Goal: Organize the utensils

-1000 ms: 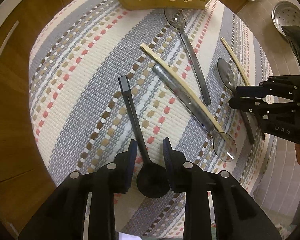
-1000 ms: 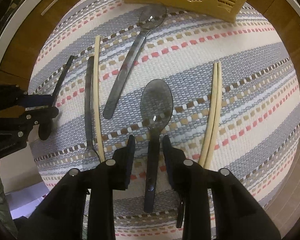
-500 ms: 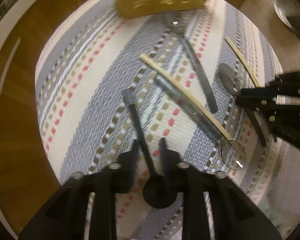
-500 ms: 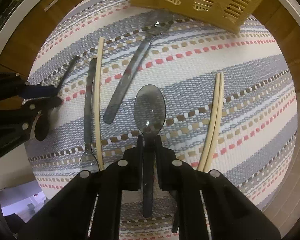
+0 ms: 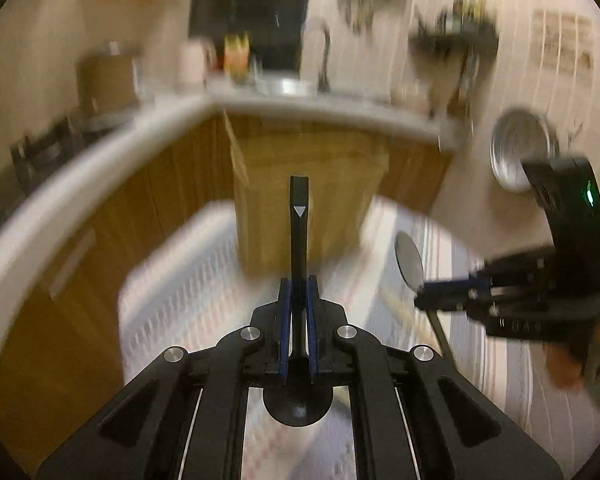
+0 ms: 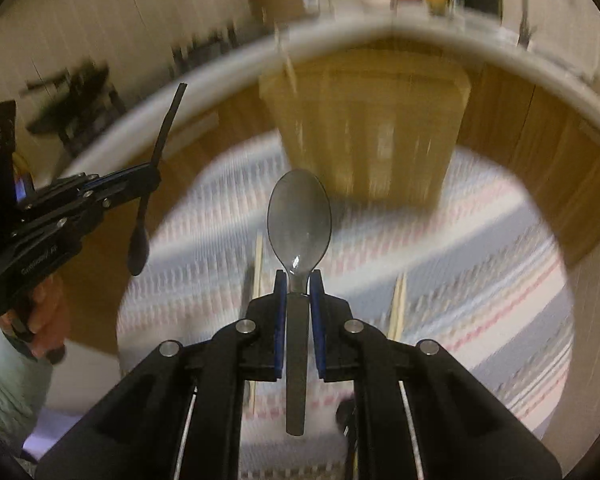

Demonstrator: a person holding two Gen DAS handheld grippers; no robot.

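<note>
Black plastic fills the left gripper [image 5: 299, 292]: its jaws have just been closing and now pinch the stem of a black spoon [image 5: 299, 240], handle pointing away and up, round bowl hanging back beneath the gripper body. The right gripper [image 6: 299, 280] matches it, its jaws having just closed on the neck of a smoky grey translucent spoon [image 6: 299, 216], bowl forward, handle trailing back between the fingers. Both spoons are clear of the striped woven mat [image 6: 480, 300] and held in the air above it. Each hand shows in the other's view, the left hand [image 6: 46, 320] low at the edge of the right camera's picture.

Ahead of both spoons stands the tall yellow slotted basket [image 6: 368, 120], at the far end of the mat, on what looks like a round wooden worktop [image 6: 540, 152]. Pale chopsticks [image 6: 398, 304] lie on the mat below the right gripper; everything down there is badly smeared, so I can't count what else remains.

To my eye this is the carry step: two spoons picked up together, neither yet put away. Next, I'd judge, each needs bringing over the basket's open top and tipping so it drops in lengthwise. Two hands converging on one opening could clash, so going one after the other seems wiser.
</note>
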